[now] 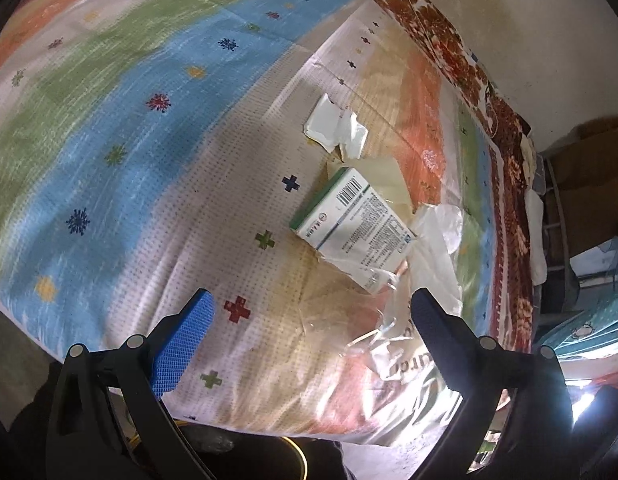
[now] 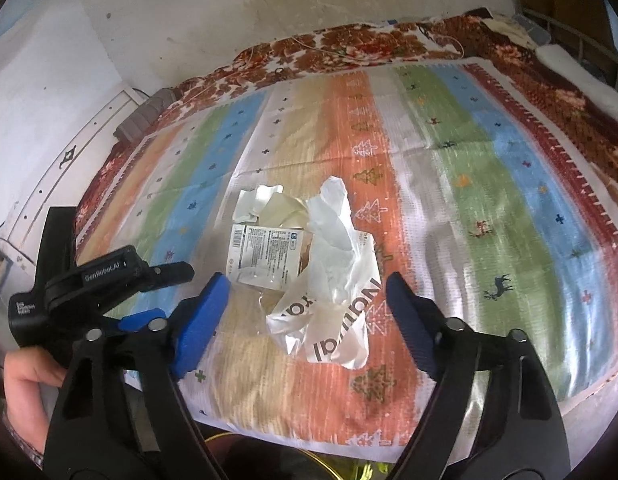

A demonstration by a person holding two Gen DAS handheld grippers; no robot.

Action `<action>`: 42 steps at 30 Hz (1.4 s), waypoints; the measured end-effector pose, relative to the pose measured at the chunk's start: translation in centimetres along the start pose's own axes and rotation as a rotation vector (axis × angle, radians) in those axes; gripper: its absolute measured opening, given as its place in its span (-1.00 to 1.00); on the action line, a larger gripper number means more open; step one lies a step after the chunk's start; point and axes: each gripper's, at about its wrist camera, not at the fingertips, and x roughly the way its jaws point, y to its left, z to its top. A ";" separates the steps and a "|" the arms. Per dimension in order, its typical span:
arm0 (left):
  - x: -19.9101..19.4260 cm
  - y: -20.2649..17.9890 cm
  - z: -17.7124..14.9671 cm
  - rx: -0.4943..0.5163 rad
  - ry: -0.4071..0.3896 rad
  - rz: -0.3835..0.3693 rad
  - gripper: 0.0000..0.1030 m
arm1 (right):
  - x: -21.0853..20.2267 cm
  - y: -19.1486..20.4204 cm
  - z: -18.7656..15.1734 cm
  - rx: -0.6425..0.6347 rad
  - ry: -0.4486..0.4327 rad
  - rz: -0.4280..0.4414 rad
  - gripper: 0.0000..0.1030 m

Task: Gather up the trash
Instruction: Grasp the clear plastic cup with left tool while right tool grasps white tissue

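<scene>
Right wrist view looks down on a bed covered by a striped blanket [image 2: 449,152] in orange, green, blue and beige. Near its front middle lies a small heap of trash: a printed box [image 2: 265,256], a white plastic bag [image 2: 337,312] with dark lettering, a crumpled white wrapper [image 2: 333,216] and torn cream paper [image 2: 265,204]. The right gripper [image 2: 309,306] hangs just above the bag with its blue pads spread on either side, not touching it. At lower left a hand [image 2: 27,384] holds the left gripper [image 2: 169,280], seen side-on. Left wrist view shows the left gripper [image 1: 309,312] spread wide over the blanket [image 1: 149,120], nothing between its pads; the box [image 1: 353,220] and the bag [image 1: 405,344] lie just ahead, towards its right finger
</scene>
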 end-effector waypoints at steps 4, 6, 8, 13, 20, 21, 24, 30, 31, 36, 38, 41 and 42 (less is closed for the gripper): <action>0.9 0.3 0.5 -0.006 0.007 0.006 0.81 | 1.3 -0.4 0.6 0.021 0.013 0.009 0.29; 1.2 0.4 0.6 -0.005 0.009 0.005 0.78 | 2.1 -0.4 1.0 0.019 0.026 0.002 0.24; 1.5 0.3 0.7 -0.008 0.005 -0.004 0.75 | 2.9 -0.3 1.3 0.005 0.036 -0.009 0.17; 2.1 -0.7 0.7 -0.002 0.009 -0.027 0.68 | 4.8 -0.2 1.7 -0.045 0.063 -0.065 -0.03; 3.5 -2.3 -0.1 0.035 0.027 -0.029 0.63 | 7.1 -0.9 2.0 -0.042 0.107 -0.097 -0.24; 3.7 -2.4 -0.1 0.035 0.030 -0.031 0.62 | 7.3 -0.8 2.0 -0.049 0.109 -0.099 -0.25; 3.8 -2.6 0.1 0.036 0.019 -0.038 0.61 | 7.7 -0.7 2.1 -0.061 0.118 -0.108 -0.25; 4.6 -1.8 0.4 -0.007 0.042 -0.075 0.60 | 8.4 -0.9 1.9 -0.057 0.140 -0.114 -0.34; 5.0 -1.5 0.5 -0.019 0.063 -0.087 0.60 | 8.6 -0.9 1.8 -0.060 0.145 -0.114 -0.36; 6.1 -1.6 0.5 -0.027 0.118 -0.116 0.52 | 9.0 -0.8 1.4 -0.069 0.167 -0.115 -0.69; 6.2 -1.5 0.4 -0.034 0.136 -0.108 0.39 | 9.0 -0.9 1.4 -0.067 0.172 -0.114 -0.81; 6.1 -1.6 0.4 -0.029 0.139 -0.107 0.27 | 8.9 -0.8 1.2 -0.067 0.177 -0.113 -0.94; 6.1 -1.6 0.4 -0.024 0.138 -0.105 0.24 | 8.9 -0.8 1.2 -0.069 0.178 -0.112 -0.95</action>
